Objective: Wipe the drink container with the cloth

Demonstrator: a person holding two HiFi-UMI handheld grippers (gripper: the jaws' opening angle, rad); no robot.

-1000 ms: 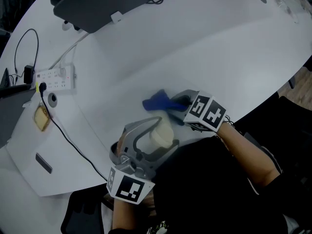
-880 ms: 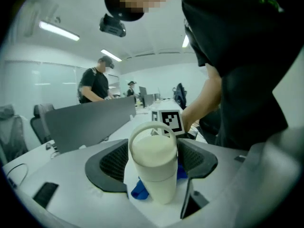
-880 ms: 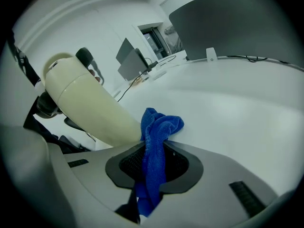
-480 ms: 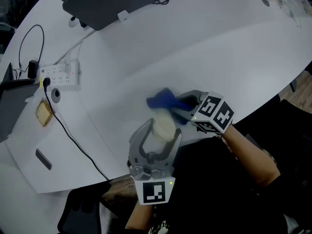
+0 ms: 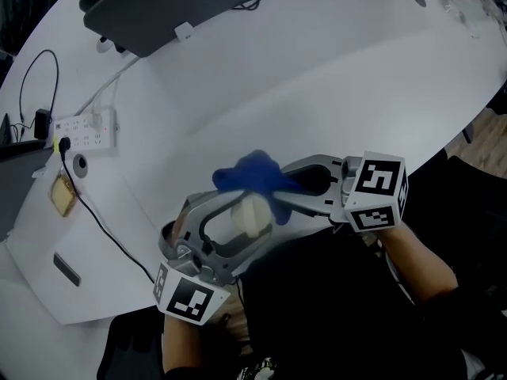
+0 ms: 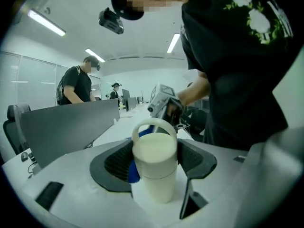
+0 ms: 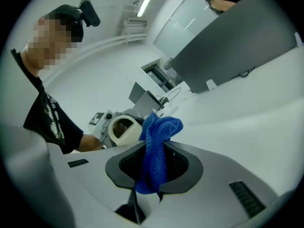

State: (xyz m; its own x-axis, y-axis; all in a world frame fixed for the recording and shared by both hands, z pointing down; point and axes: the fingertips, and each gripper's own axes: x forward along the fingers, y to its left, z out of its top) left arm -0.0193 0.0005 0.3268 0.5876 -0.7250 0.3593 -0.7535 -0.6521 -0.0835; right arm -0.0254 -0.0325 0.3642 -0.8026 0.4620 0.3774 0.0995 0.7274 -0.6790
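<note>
While the left tool [image 6: 154, 159] clamps the cup [image 5: 250, 214] roughly upright over the near edge of the bench [image 5: 317, 77], the cloth [image 5: 250, 174] lies against the cup's far side by its lid. It is pinched in the right tool [image 7: 153, 166], which reaches in from the right, so the wipe likely runs leftward.

Broad white table [image 5: 333, 77], curved edge. A grey partition panel [image 5: 158, 10] stood along its far side. White power strip [image 5: 83, 123] and black cable [image 5: 103, 220] lay at left. Ceiling strip lights [image 6: 46, 23] were lit. A person [image 6: 76, 84] stood beyond the panel.
</note>
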